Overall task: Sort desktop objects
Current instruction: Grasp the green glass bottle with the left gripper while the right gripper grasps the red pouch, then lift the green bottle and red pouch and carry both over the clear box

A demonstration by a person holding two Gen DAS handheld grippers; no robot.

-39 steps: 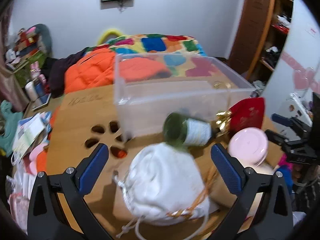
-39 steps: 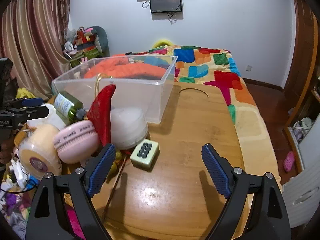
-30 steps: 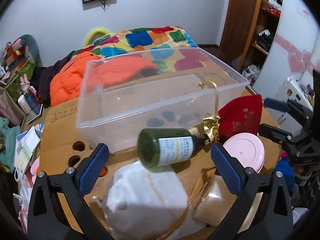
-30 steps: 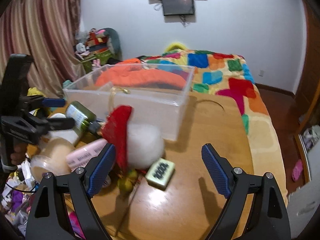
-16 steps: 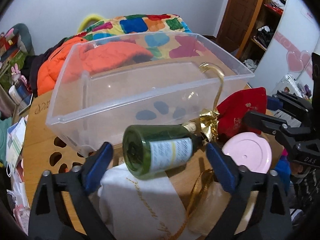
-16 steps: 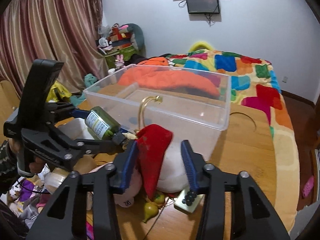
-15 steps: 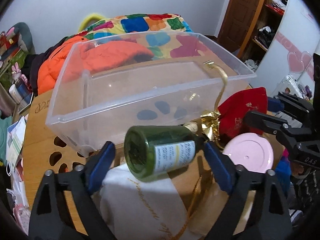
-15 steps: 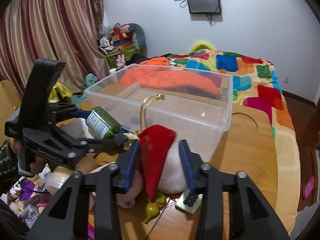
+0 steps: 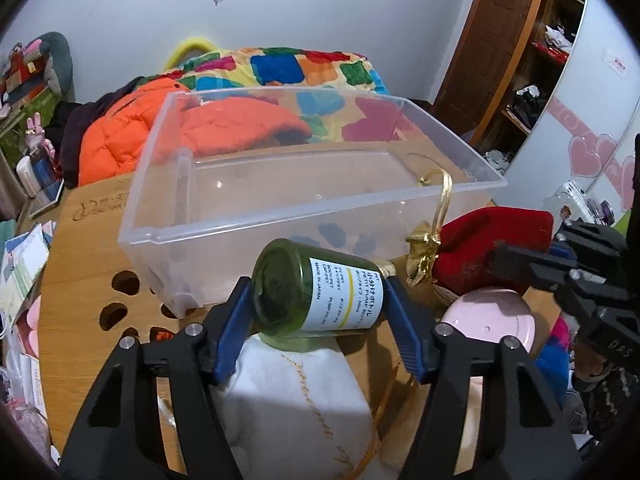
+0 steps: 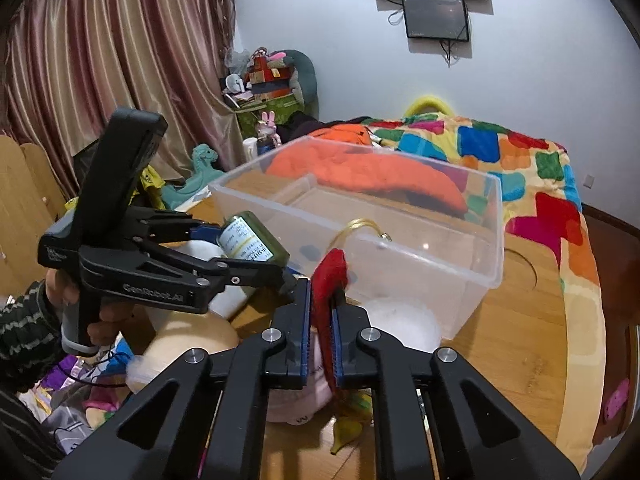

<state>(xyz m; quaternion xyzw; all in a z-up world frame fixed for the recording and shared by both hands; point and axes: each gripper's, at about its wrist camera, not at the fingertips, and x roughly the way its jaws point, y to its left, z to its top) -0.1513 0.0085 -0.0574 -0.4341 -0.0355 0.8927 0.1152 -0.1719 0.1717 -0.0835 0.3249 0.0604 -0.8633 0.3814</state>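
Note:
My left gripper (image 9: 318,302) is shut on a green bottle (image 9: 316,300) with a white label, lying sideways just in front of the clear plastic bin (image 9: 224,216). In the right wrist view the bottle (image 10: 254,242) sits between the left gripper's fingers. My right gripper (image 10: 320,310) is shut on a red pouch (image 10: 326,276) with a gold cord, near the bin's (image 10: 440,268) front wall. The pouch (image 9: 488,244) also shows in the left wrist view, to the bottle's right.
A white drawstring bag (image 9: 296,404) lies under the bottle. A pink round case (image 9: 492,320) and a white round container (image 10: 404,320) sit by the pouch. The wooden table (image 10: 520,344) extends right. A bed with a colourful quilt (image 10: 520,160) lies behind.
Both grippers have closed: the left on the green bottle, the right on the red pouch. Both have moved closer to the bin.

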